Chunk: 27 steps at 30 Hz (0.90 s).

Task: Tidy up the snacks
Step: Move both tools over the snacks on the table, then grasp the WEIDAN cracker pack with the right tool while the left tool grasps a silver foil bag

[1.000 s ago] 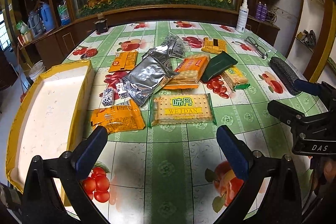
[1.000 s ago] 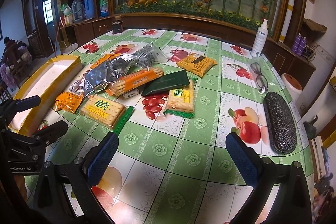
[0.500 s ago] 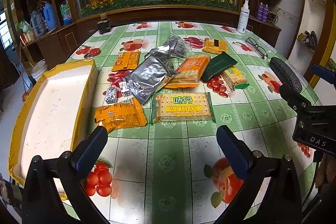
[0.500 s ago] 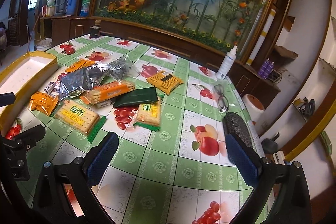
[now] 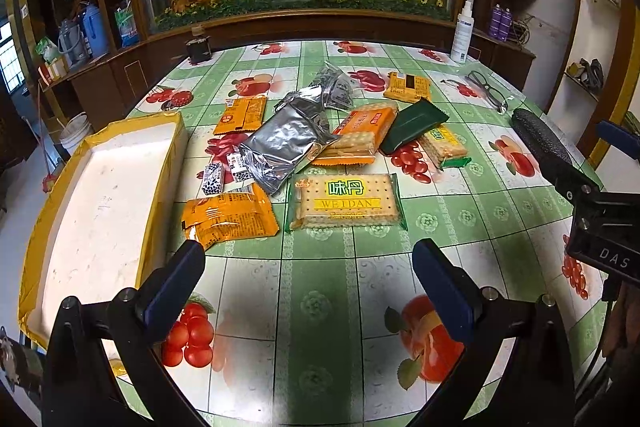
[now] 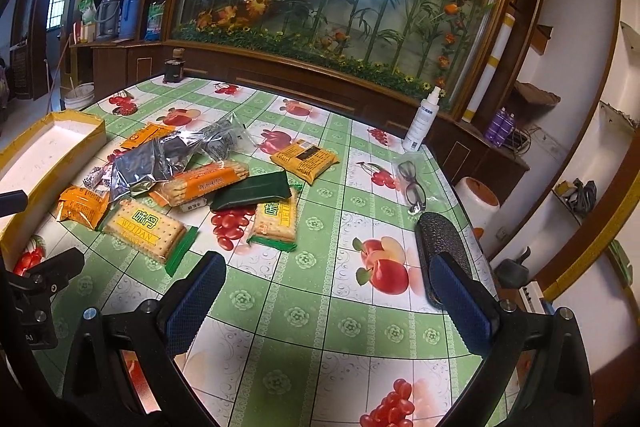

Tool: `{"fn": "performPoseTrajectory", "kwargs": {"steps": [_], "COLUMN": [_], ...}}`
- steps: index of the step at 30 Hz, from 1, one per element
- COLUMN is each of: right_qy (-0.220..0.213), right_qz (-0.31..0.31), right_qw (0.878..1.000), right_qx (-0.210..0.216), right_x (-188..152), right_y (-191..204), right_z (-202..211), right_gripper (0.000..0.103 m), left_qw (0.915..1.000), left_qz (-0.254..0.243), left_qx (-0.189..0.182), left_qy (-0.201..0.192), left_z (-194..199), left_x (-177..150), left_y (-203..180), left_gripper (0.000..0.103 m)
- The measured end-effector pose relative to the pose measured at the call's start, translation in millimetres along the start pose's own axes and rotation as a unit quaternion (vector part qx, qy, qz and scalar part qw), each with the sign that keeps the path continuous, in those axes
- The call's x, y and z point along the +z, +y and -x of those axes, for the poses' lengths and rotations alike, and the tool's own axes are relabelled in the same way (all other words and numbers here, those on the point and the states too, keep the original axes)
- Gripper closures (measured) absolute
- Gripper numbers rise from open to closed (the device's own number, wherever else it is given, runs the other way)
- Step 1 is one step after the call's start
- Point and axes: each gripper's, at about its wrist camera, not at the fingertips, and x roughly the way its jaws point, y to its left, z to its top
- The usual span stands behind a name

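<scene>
Several snack packs lie in a loose heap mid-table: a WEIDAN cracker pack (image 5: 346,202) (image 6: 145,230), an orange pouch (image 5: 229,218) (image 6: 80,206), a silver foil bag (image 5: 285,147) (image 6: 156,163), an orange biscuit pack (image 5: 358,137) (image 6: 204,183) and a dark green pack (image 5: 412,125) (image 6: 253,191). A yellow-rimmed white tray (image 5: 160,183) (image 6: 52,115) sits to their left. My left gripper (image 5: 308,281) is open, just short of the WEIDAN pack, holding nothing. My right gripper (image 6: 326,301) is open above the table's right side, holding nothing.
A black glasses case (image 5: 540,139) (image 6: 442,239), spectacles (image 6: 412,183) and a white spray bottle (image 5: 462,33) (image 6: 424,121) stand on the right. A dark jar (image 5: 198,47) sits at the far left edge. A wooden cabinet with a flower panel runs behind the round table.
The right gripper has risen and swung right, away from the snacks. The left gripper has drawn back slightly. No snack has moved.
</scene>
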Motion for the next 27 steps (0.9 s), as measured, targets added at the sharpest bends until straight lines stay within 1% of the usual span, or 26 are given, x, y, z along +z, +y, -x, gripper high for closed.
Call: {"fn": "performPoseTrajectory", "kwargs": {"steps": [7, 11, 12, 13, 14, 16, 18, 19, 23, 25, 27], "right_qy": [0.001, 0.002, 0.004, 0.008, 0.012, 0.021, 0.022, 0.024, 0.05, 0.056, 0.051], "right_qz": [-0.001, -0.003, -0.007, -0.015, -0.025, -0.05, -0.065, -0.068, -0.033, -0.005, 0.027], "right_qw": [1.0, 1.0, 1.0, 0.999, 0.996, 0.981, 0.964, 0.959, 0.954, 0.95, 0.944], "right_qx": [-0.002, 0.004, 0.017, 0.044, 0.082, 0.188, 0.256, 0.273, 0.293, 0.306, 0.324], "right_x": [0, 0, -1, -2, -2, -6, -10, -12, -11, -9, -4], "right_y": [0, 0, -1, -3, -4, -9, -10, -9, 7, 19, 32], "right_z": [1, 1, 0, -2, -5, -15, -23, -28, -51, -57, -63], "right_gripper": [0.0, 0.0, 0.0, 0.0, 0.0, 0.0, 0.0, 0.0, 0.001, 0.003, 0.004], "left_qw": [1.0, 0.9999, 0.9998, 0.9997, 0.9992, 0.9984, 0.9977, 0.9975, 0.996, 0.9961, 0.9965], "left_qz": [0.001, 0.003, 0.005, 0.009, 0.017, 0.03, 0.034, 0.035, 0.054, 0.06, 0.058], "left_qx": [-0.002, -0.006, -0.009, -0.015, -0.024, -0.034, -0.038, -0.038, -0.037, -0.025, -0.013], "left_qy": [0.001, 0.009, 0.014, 0.019, 0.025, 0.034, 0.044, 0.048, 0.06, 0.06, 0.058], "left_z": [2, -2, -5, -8, -11, -18, -26, -29, -43, -47, -49], "left_x": [-2, -4, -5, -6, -9, -14, -20, -22, -22, -20, -18], "left_y": [-1, 0, 1, 2, 4, 8, 12, 14, 31, 40, 48], "left_gripper": [0.0, 0.0, 0.0, 0.0, 0.0, 0.0, 0.0, 0.0, 0.0, 0.0, 0.0]}}
